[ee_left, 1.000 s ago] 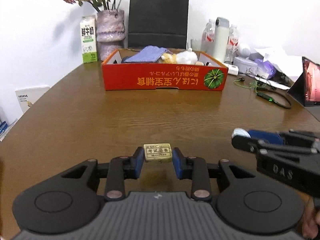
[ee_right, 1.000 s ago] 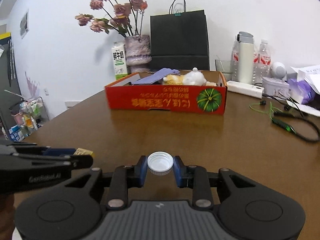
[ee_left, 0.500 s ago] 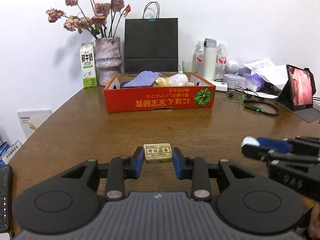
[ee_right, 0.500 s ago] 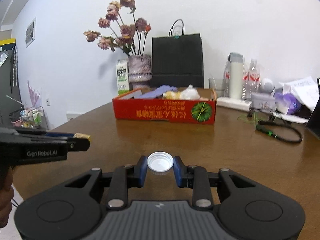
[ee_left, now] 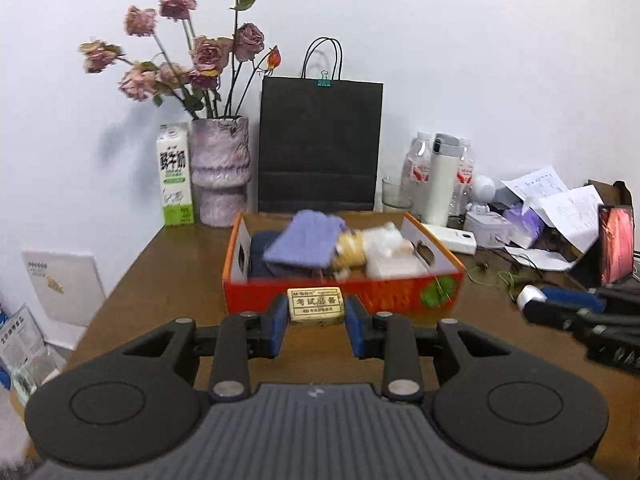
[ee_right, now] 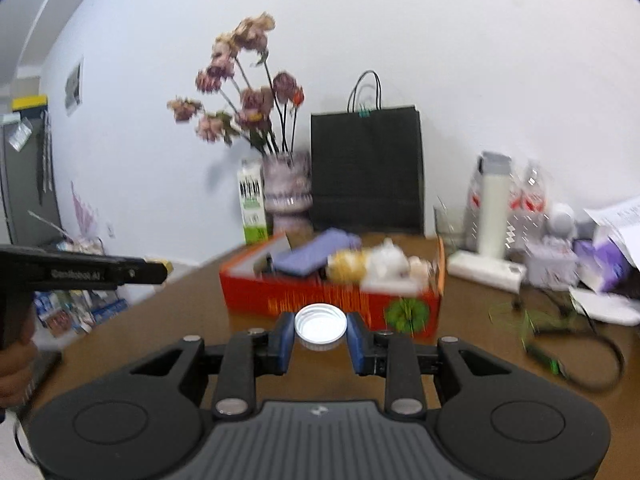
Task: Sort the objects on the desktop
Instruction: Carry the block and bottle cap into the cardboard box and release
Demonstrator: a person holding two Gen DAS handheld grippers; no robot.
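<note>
My left gripper (ee_left: 316,320) is shut on a yellowish eraser (ee_left: 316,306) with printed characters, held in the air just before the red cardboard box (ee_left: 400,298). My right gripper (ee_right: 320,336) is shut on a white bottle cap (ee_right: 320,326), also raised in front of the red box (ee_right: 320,298). The box holds a purple cloth (ee_left: 304,242), a yellow item and white items. The right gripper shows at the right of the left wrist view (ee_left: 532,300). The left gripper shows at the left of the right wrist view (ee_right: 162,270).
Behind the box stand a vase of dried roses (ee_left: 220,176), a milk carton (ee_left: 174,176), a black paper bag (ee_left: 320,148), bottles and a white flask (ee_left: 442,180). Papers, a tablet (ee_left: 616,250) and a green cable (ee_right: 540,344) lie to the right on the brown table (ee_left: 160,280).
Both grippers have risen and moved toward the red box with their objects still held. The box now looks closer and its inside shows from above.
</note>
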